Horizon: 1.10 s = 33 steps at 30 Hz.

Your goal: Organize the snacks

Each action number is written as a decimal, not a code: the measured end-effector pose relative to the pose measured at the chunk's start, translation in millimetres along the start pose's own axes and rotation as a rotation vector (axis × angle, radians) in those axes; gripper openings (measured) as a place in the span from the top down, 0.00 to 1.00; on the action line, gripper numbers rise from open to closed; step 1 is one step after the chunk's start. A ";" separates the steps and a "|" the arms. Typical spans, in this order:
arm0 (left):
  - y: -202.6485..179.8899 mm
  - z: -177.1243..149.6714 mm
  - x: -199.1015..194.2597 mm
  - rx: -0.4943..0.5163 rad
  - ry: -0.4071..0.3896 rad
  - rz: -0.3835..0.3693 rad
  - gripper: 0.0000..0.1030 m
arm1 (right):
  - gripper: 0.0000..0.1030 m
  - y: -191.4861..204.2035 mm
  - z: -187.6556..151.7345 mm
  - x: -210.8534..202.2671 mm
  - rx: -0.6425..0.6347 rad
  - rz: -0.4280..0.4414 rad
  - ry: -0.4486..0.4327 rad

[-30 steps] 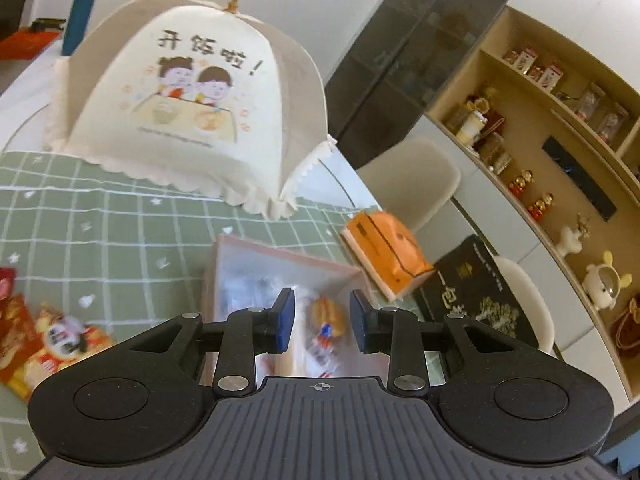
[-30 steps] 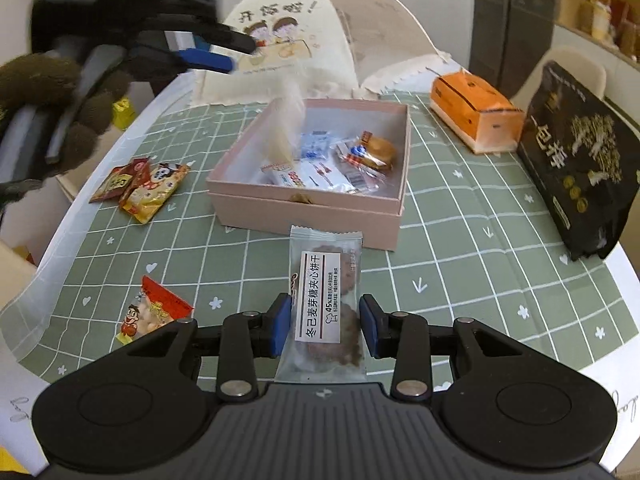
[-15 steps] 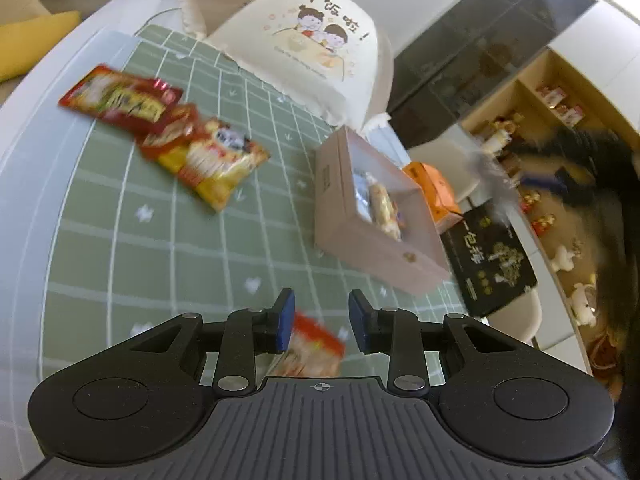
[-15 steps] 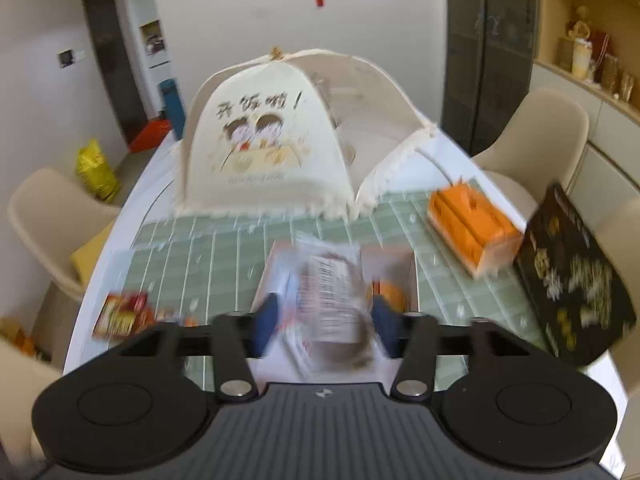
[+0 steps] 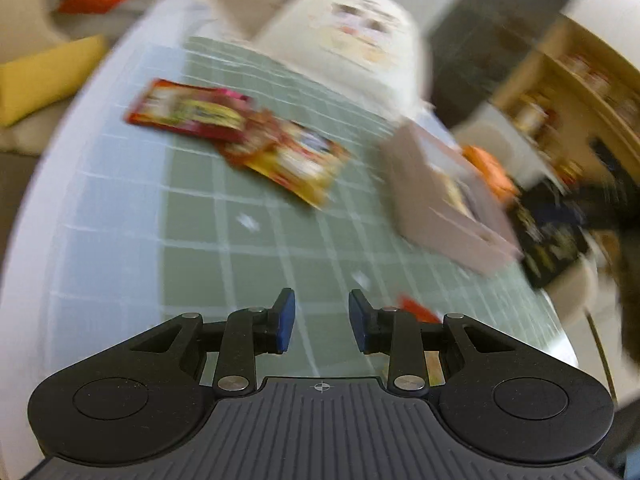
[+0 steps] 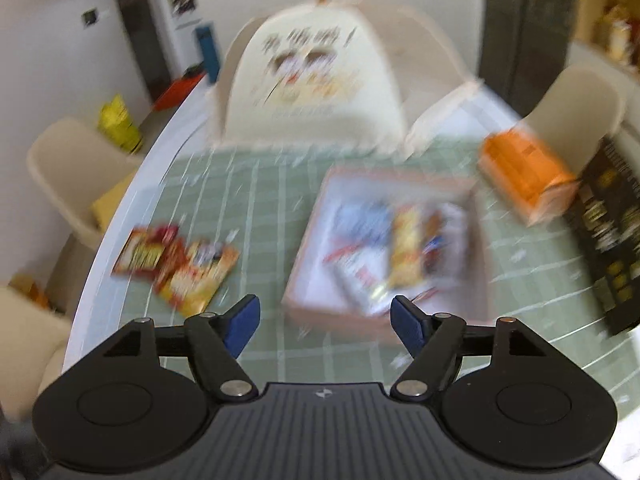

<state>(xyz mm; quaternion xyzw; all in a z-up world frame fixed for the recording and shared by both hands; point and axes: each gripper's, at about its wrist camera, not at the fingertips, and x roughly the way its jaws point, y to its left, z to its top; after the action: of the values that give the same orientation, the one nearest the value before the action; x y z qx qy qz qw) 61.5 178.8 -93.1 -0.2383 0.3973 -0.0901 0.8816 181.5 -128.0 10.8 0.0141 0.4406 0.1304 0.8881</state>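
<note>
Your left gripper is empty, jaws parted with a modest gap and only green mat showing between the blue pads; your right gripper is spread wide and holds nothing either. What's left outside the pink box are the loose packets: a red packet and a yellow-orange packet lying overlapped on the checked mat, plus a small red-orange packet peeking out just behind the left gripper's right finger. The relation to work from: in the left wrist view the overlapped pair sits ahead and a bit left of the jaw line, w/ the box off to the right; in the right wrist view the same pair lies left of the jaws and the box nearly straight ahead. So the left side looks like the nearer one for the pair, imo. Their long axes run diagonal across the left view, far-left down to near-right, so you'd likely need to turn the wrist to close across the short side of the top one (the yellow-orange seems to overlap the red, but blur makes that hard to confirm). The small packet is nearest of all, touching distance by the look of it, yet mostly hidden by the finger, so its lie can't be read. Box already holds several wrapped snacks.
</note>
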 end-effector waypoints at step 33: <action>60.8 152.8 108.2 0.075 -0.098 0.219 0.68 | 0.76 131.0 -27.4 127.7 -0.367 0.285 0.236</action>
<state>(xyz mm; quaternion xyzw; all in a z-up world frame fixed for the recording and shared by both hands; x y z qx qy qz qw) 245.5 247.3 -107.0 -0.1644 0.3738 0.0035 0.9128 205.0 27.2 -87.1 -0.1006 0.5035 0.3328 0.7910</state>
